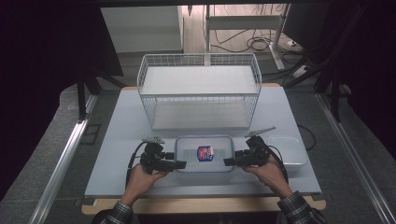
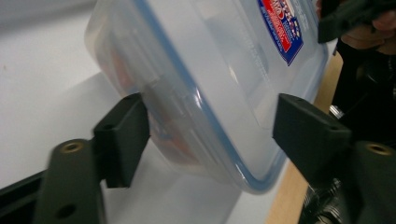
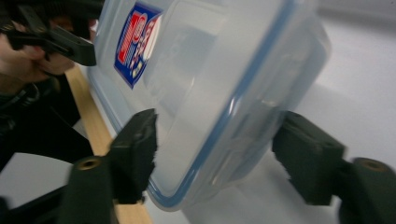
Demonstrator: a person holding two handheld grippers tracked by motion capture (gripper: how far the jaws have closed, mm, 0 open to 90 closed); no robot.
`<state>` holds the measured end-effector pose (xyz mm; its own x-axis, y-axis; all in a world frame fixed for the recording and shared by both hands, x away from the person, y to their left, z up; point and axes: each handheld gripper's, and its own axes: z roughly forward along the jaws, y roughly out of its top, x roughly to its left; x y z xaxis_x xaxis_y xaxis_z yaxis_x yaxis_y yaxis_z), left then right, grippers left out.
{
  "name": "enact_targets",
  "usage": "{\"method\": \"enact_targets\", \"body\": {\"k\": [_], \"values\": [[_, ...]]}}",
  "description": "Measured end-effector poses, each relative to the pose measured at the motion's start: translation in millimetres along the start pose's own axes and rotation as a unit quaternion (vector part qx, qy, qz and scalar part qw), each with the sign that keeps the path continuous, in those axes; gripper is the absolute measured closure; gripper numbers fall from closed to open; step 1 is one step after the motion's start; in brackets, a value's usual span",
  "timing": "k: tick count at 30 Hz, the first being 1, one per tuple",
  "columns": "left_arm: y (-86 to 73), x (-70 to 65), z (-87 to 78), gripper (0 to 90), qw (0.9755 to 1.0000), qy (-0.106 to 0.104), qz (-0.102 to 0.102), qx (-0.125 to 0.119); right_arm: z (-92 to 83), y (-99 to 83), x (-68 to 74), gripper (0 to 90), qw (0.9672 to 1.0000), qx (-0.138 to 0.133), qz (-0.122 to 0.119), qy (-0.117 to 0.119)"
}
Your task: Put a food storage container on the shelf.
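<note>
Table (image 1: 116, 140) — wire basket (image 1: 200, 88) behind container (image 1: 204, 153), spare lid (image 1: 287, 149) right.

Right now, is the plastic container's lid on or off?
On: the container carries its blue-rimmed lid, stickered, flat on top.

Clear container (image 1: 204, 154) with blue-rimmed lid (red-and-blue label (image 1: 204, 153)), white wire basket (image 1: 200, 91).
</note>
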<state>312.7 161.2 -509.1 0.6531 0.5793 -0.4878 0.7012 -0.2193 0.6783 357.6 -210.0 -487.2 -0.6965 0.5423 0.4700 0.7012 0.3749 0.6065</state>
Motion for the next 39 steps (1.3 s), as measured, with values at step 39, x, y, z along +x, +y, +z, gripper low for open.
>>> {"method": "enact_targets", "body": {"k": [39], "values": [[44.2, -21.3, -45.2, 53.2, 0.9953, 0.020, 0.028, -0.090, -42.0, 29.4, 26.8, 49.6, 0.9920, -0.119, -0.039, -0.017]]}}
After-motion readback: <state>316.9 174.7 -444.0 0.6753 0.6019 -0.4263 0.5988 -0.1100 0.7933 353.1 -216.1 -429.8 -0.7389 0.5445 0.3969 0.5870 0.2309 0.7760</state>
